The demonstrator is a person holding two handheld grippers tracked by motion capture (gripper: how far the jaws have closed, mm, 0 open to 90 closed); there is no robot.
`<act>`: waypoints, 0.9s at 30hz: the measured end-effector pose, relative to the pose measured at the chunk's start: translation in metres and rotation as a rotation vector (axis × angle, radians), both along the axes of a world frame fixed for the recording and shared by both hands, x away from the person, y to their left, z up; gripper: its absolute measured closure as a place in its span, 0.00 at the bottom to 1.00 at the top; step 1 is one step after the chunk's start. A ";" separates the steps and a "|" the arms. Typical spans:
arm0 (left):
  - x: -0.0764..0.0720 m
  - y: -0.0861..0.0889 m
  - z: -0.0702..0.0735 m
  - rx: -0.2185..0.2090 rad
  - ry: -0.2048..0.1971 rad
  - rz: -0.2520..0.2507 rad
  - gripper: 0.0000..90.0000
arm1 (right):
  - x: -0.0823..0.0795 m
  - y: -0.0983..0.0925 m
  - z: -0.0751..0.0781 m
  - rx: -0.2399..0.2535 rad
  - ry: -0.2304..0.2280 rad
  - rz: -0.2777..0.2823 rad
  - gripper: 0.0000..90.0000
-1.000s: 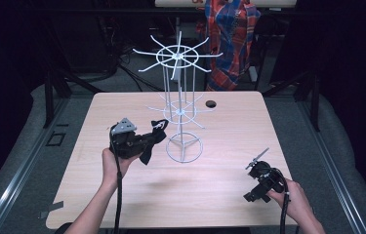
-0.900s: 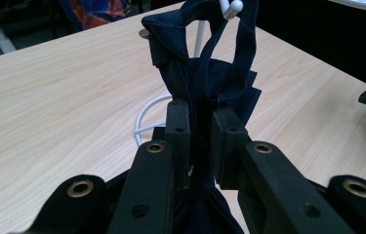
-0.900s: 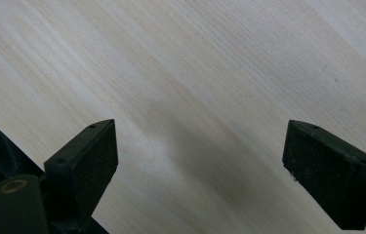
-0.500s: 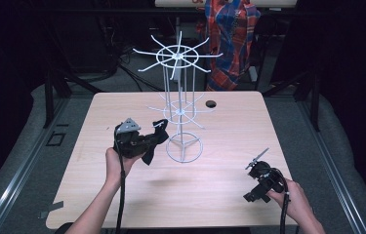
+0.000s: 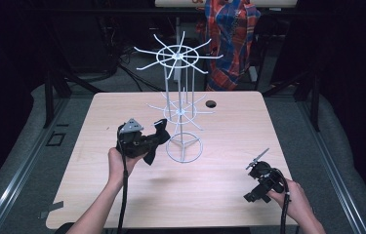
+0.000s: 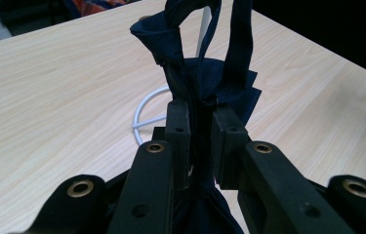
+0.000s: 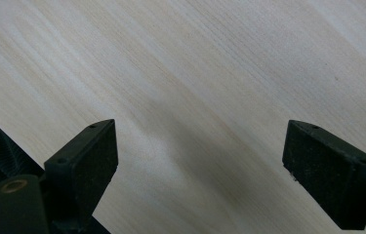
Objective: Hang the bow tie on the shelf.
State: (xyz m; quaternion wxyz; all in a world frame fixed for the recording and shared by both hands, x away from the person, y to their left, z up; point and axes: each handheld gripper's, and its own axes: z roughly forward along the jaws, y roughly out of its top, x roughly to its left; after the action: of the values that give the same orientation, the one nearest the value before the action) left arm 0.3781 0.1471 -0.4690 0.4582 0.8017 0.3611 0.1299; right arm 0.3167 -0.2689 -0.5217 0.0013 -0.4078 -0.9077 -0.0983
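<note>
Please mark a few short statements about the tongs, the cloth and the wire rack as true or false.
1. The left tongs are shut on the dark blue cloth. True.
2. The right tongs hold a strip of cloth. False: their jaws stand wide apart above the bare table.
3. The white wire rack stands upright on the table. True.
4. The rack lies on the table's left edge. False: it stands near the middle, just right of the left tongs in the high view.
5. The right tongs are near the table's front right corner in the high view. True.
</note>
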 end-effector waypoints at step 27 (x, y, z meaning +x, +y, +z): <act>0.003 0.001 -0.005 -0.006 0.013 0.004 0.86 | 0.000 -0.001 0.000 0.013 -0.002 -0.002 0.14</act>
State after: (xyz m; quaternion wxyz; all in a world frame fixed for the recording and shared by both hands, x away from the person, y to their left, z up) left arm 0.3811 0.1484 -0.4736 0.4578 0.8005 0.3662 0.1246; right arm 0.3162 -0.2696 -0.5218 0.0027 -0.4088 -0.9066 -0.1048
